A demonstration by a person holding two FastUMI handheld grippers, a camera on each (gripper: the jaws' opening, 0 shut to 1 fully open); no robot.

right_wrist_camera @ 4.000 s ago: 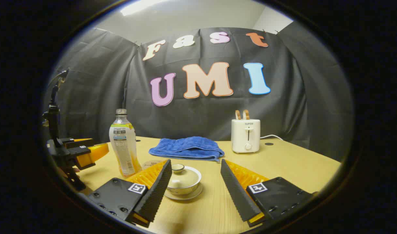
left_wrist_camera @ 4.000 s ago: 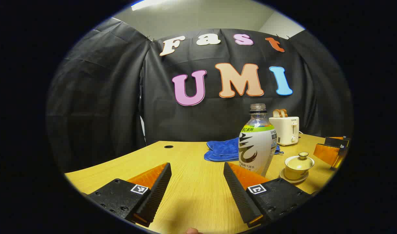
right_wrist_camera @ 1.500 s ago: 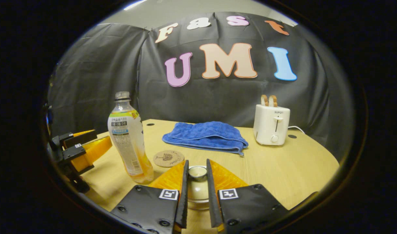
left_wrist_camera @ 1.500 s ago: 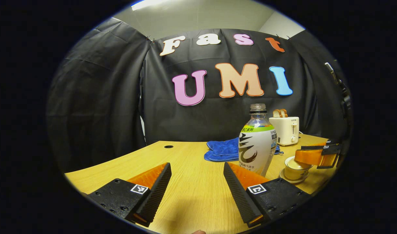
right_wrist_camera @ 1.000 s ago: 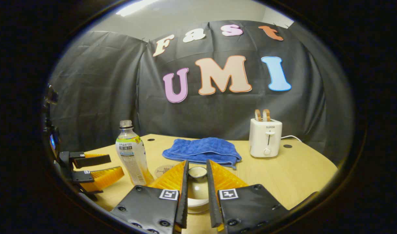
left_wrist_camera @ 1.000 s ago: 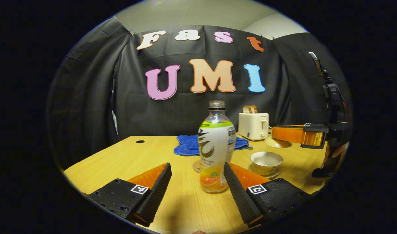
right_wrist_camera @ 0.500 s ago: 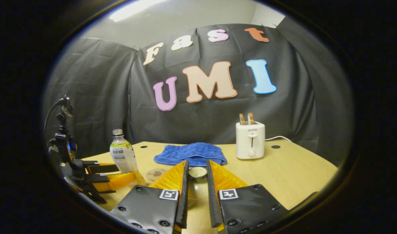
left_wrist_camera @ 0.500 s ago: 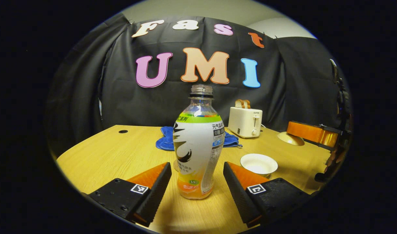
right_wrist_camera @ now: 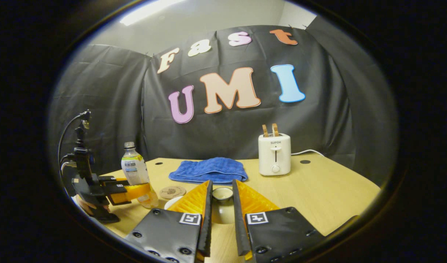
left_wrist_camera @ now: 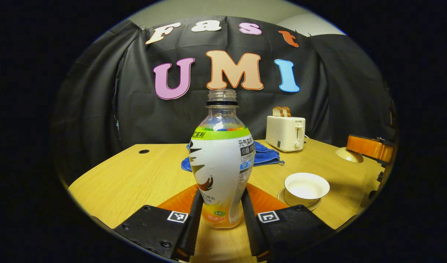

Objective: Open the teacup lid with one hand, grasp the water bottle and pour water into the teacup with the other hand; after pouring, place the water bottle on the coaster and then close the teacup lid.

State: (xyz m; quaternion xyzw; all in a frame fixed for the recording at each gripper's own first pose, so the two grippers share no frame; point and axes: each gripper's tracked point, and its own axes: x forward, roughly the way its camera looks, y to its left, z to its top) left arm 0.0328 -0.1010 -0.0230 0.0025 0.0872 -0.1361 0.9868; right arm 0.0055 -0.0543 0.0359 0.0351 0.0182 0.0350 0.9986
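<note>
Left gripper view shows the left gripper (left_wrist_camera: pixel 219 219) with its fingers clenched low on the upright water bottle (left_wrist_camera: pixel 222 160), so I judge it should lift straight before tilting toward the open teacup (left_wrist_camera: pixel 306 189) just right of it. The right gripper (right_wrist_camera: pixel 221 223) is grasping the teacup lid (right_wrist_camera: pixel 222 195) above the worktop (right_wrist_camera: pixel 318 190), apart from the cup. The coaster (right_wrist_camera: pixel 172 191) near the blue towel (right_wrist_camera: pixel 208 170) lies free, with room around.

Water bottle (left_wrist_camera: pixel 222 160): clear glossy plastic with a smooth printed wrap. Teacup (left_wrist_camera: pixel 306 188), right of the bottle: glossy glazed ceramic. Table (left_wrist_camera: pixel 143 175): matt wood-grain surface. Towel (right_wrist_camera: pixel 208 170), behind the bottle: fluffy blue cloth. Toaster (right_wrist_camera: pixel 274 153): smooth plastic.
</note>
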